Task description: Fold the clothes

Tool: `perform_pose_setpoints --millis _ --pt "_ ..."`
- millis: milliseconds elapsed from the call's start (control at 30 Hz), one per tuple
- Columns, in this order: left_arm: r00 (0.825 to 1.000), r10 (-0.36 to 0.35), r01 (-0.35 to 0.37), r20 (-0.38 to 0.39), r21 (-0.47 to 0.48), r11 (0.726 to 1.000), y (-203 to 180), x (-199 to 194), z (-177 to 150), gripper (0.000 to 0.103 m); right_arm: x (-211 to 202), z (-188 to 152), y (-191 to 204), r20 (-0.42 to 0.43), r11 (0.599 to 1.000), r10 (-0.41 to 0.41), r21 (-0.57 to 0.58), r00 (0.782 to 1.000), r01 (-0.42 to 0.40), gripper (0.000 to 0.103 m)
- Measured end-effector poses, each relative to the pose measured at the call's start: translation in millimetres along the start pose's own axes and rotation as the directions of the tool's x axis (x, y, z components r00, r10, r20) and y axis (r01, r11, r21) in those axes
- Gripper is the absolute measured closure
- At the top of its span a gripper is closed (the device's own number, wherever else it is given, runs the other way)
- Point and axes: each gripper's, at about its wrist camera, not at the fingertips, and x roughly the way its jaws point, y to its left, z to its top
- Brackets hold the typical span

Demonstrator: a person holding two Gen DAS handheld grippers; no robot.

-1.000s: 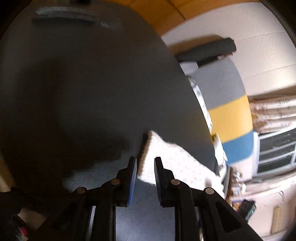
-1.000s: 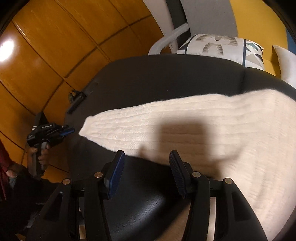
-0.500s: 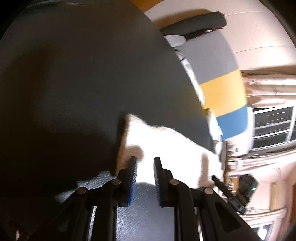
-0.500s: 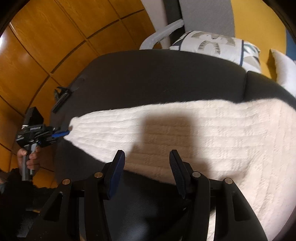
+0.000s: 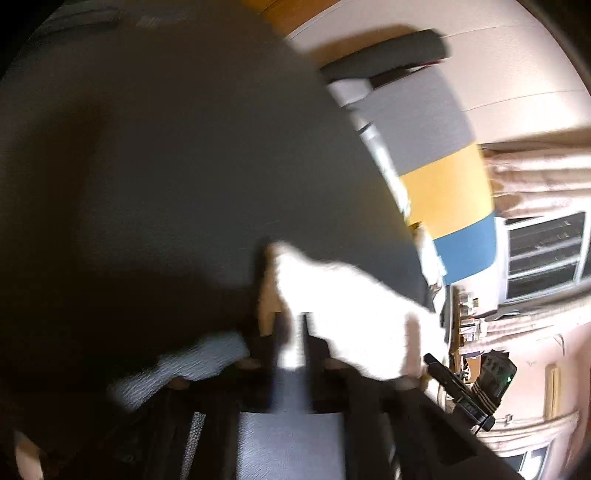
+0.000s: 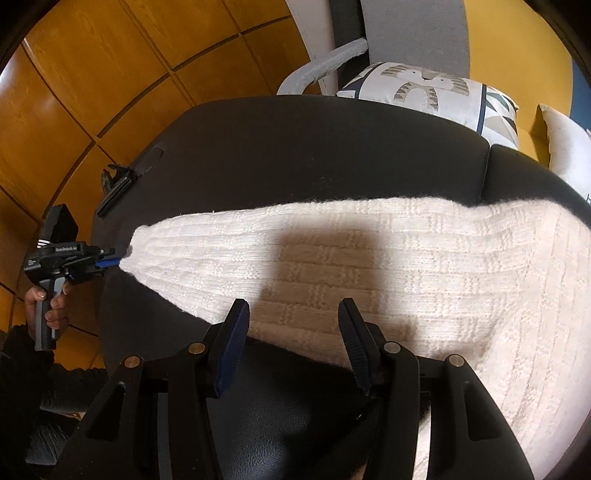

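Observation:
A cream knitted sweater lies across a black leather seat, with one sleeve stretched out to the left. In the right wrist view my left gripper sits at the sleeve's cuff, its blue tips closed on the very end, with a hand on its handle. The left wrist view is blurred. There the white sleeve runs in between the narrow fingers of the left gripper. My right gripper hangs open just above the sleeve's near edge, its shadow on the knit and nothing between its fingers.
A cat-print cushion and a white pillow rest behind the seat, beside a grey chair. Orange wood floor lies to the left. A small black clip sits at the seat's left edge.
My left gripper has moved left with the cuff, drawing the sleeve out longer and straighter. The right gripper stays open and has edged forward over the sleeve's near edge.

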Motion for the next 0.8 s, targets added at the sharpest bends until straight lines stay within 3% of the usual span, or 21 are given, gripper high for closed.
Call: perform_pose_setpoints --millis 100,200,300,367,467,533,633,700,800 --pt "0.997 0.016 -0.024 0.081 0.088 0.996 -24 -18 -8 0.102 -2 4 1 0.012 0.997 -0.072 -0.032 0.997 0.072 0.049" --pt "0.984 0.087 -0.107 0.154 0.126 0.986 -32 -30 -24 0.102 6 6 -4 -0.013 0.987 -0.155 -0.040 0.988 0.155 0.049" --pt "0.961 0.154 -0.192 0.228 0.158 0.969 -39 -42 -41 0.102 20 1 -7 -0.044 0.987 -0.156 -0.041 0.987 0.154 0.047" --pt "0.937 0.301 -0.329 0.179 0.151 0.932 -25 -18 -49 0.102 24 -4 0 -0.015 0.983 -0.171 -0.076 0.985 0.169 0.035" --pt "0.932 0.318 -0.334 0.172 0.071 0.940 -13 -10 -47 0.102 32 -11 13 0.016 0.970 -0.202 -0.133 0.979 0.203 0.023" --pt "0.926 0.333 -0.348 0.176 0.067 0.935 -19 -5 -44 0.101 33 -12 17 0.017 0.964 -0.217 -0.150 0.976 0.217 0.022" --pt "0.914 0.365 -0.384 0.179 0.088 0.919 -34 4 -39 0.103 28 -8 12 -0.011 0.976 -0.169 -0.139 0.986 0.166 0.021" --pt "0.904 0.386 -0.408 0.182 0.102 0.907 -44 10 -35 0.099 15 -2 0 -0.021 0.994 -0.071 -0.089 0.997 0.069 0.022" --pt "0.890 0.417 -0.442 0.187 0.123 0.888 -58 20 -30 0.096 -22 9 -27 0.073 0.999 0.037 0.023 0.997 -0.039 0.023"
